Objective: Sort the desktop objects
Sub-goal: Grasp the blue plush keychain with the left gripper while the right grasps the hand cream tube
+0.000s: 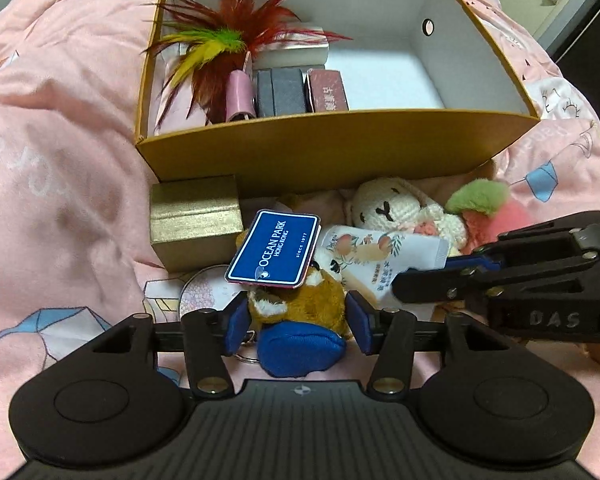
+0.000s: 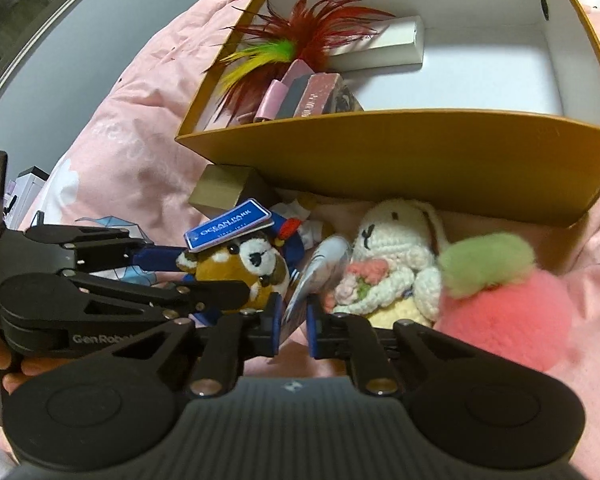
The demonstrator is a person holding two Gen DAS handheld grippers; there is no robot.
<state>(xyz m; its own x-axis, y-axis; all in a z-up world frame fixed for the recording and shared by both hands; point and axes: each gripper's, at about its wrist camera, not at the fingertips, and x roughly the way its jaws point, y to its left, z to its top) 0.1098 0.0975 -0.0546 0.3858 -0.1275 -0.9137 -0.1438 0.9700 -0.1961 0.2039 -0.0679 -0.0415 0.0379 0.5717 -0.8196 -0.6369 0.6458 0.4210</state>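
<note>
On the pink printed quilt [image 1: 60, 168], in front of the open mustard cardboard box [image 1: 332, 148], a heap of small objects was gathered. The left gripper [image 1: 298, 320] was set around the brown plush animal keychain with a blue base [image 1: 300, 320], its blue pads beside the toy's flanks, the jaws apart; contact could not be told. A blue Ocean Park card [image 1: 276, 248] was laid on the toy's head. The right gripper [image 2: 292, 320] was clamped on the white printed sachet [image 2: 316, 276]. Just beside it were seen a white crocheted rabbit [image 2: 392, 248] and a pink fluffy peach [image 2: 504, 312]. A gold gift box [image 1: 194, 220] was placed against the box wall; red feathers [image 1: 236, 36] and small cases were held inside.
</note>
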